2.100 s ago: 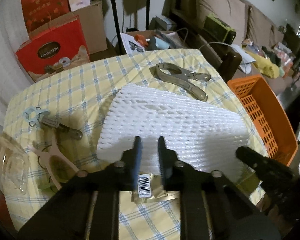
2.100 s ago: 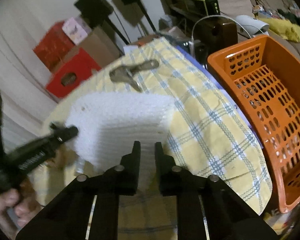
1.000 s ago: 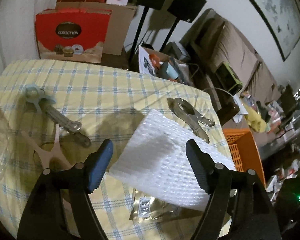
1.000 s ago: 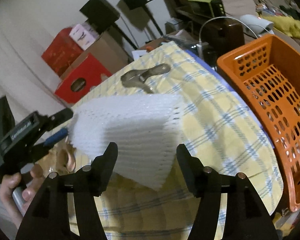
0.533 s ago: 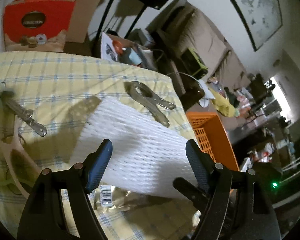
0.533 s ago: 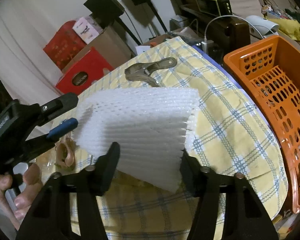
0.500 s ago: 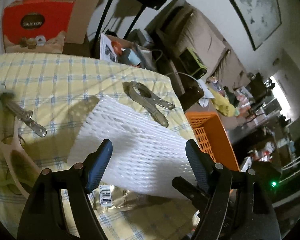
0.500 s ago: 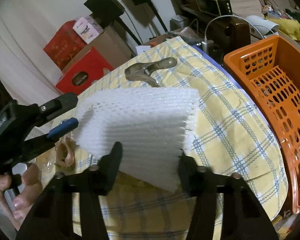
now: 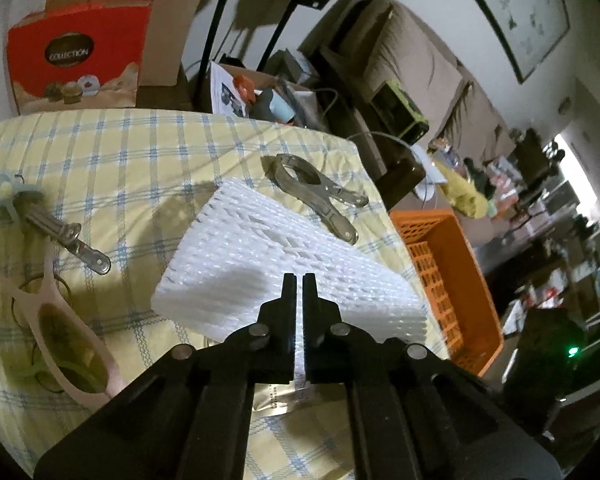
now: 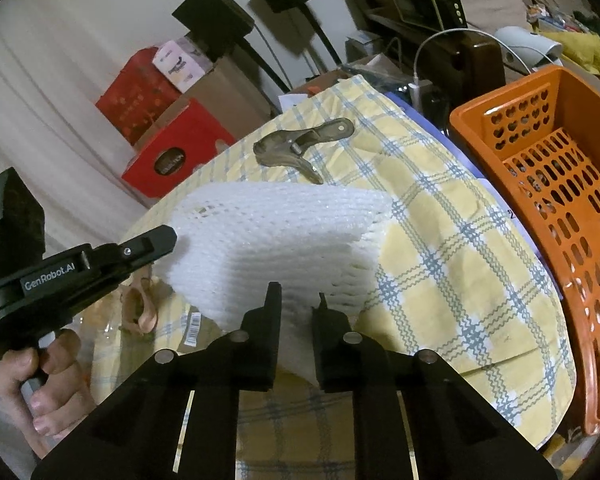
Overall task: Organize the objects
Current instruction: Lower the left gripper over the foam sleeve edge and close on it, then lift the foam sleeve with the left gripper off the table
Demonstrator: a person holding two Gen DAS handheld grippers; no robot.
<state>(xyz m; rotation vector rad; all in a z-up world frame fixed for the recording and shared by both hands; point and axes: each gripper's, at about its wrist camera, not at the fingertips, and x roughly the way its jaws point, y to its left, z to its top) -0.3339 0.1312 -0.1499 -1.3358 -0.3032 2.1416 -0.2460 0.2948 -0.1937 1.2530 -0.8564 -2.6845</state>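
A stack of white foam net sheets (image 9: 284,248) lies tilted on the yellow checked tablecloth (image 9: 120,152). My left gripper (image 9: 299,280) is shut on its near edge, with a thin strip of foam between the fingers. The right wrist view shows that gripper (image 10: 168,240) pinching the left corner of the foam (image 10: 284,232). My right gripper (image 10: 298,300) has its jaws closing on the foam's near edge, and white foam fills the gap between them. The orange basket (image 10: 500,92) stands to the right of the table.
A large metal clip (image 9: 316,196) lies beyond the foam. Another clip (image 9: 60,236) and a pink plastic piece (image 9: 56,320) lie on the left. A gold packet with a barcode (image 9: 276,400) sits under the foam. Red boxes (image 9: 76,56) and speaker stands stand behind the table.
Both grippers stood wide open around the foam; now both have closed on its edges. The foam's near side sits a little higher.
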